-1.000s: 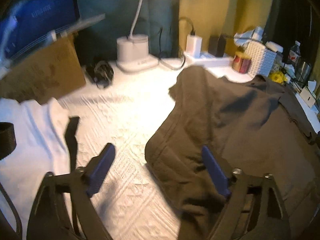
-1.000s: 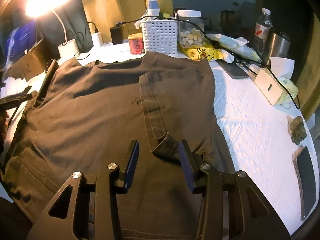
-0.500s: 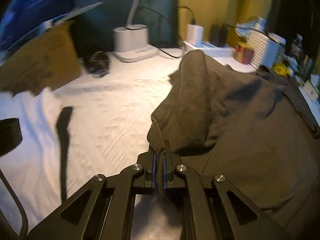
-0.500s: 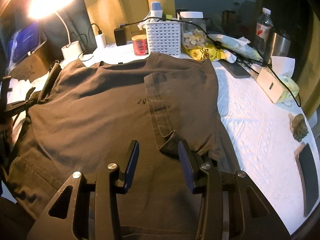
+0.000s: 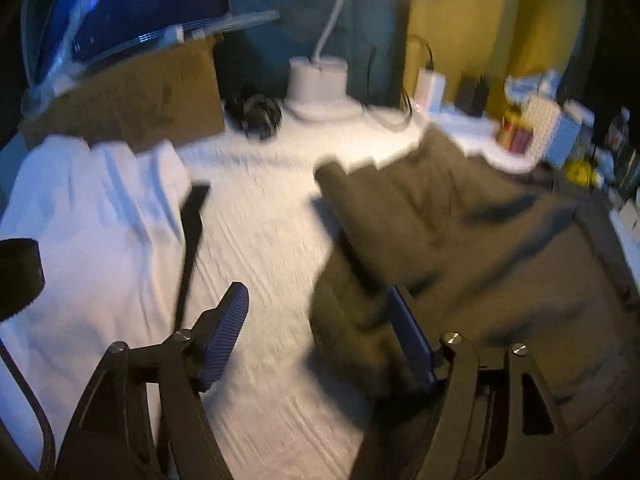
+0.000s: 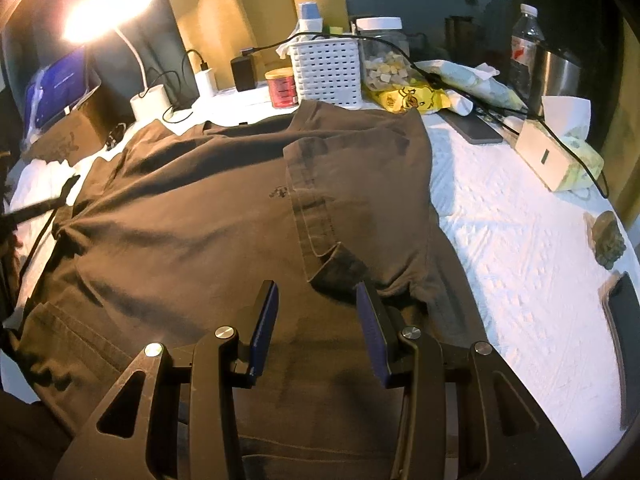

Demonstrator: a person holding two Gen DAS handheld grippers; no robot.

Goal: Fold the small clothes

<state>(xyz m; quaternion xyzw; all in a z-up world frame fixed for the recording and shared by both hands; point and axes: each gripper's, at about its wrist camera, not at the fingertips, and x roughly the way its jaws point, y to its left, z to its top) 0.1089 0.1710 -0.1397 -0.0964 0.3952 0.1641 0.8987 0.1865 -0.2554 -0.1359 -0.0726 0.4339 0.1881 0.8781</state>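
Left wrist view, blurred: the left gripper [image 5: 316, 340] stands with its jaws wide, having just been opening, and nothing is pinched between them; its right pad lies just at the near left edge of the dark brown T-shirt [image 5: 480, 248], the left pad over the bare white textured bedcover [image 5: 260, 240]. The shirt's left sleeve [image 5: 384, 200] lies turned in over the body, which reads as a sleeve fold just laid and let go. In the right wrist view the right gripper [image 6: 316, 320] hovers low over the shirt with its jaws about half apart, a folded corner of cloth [image 6: 340, 264] just ahead of the pads but not clamped. There the right sleeve [image 6: 360, 184] is already folded inward, its hem running down the chest. So both sides seem tucked in; my judgement is that the lengthwise fold, bottom hem to collar, is what remains, along with smoothing. The shirt is spread flat across the middle of the bed, collar toward the white slotted basket [image 6: 328, 72] and red jar [image 6: 283, 88], soft, thin, with shallow creases. A white garment [image 5: 88, 220] lies well to the left.
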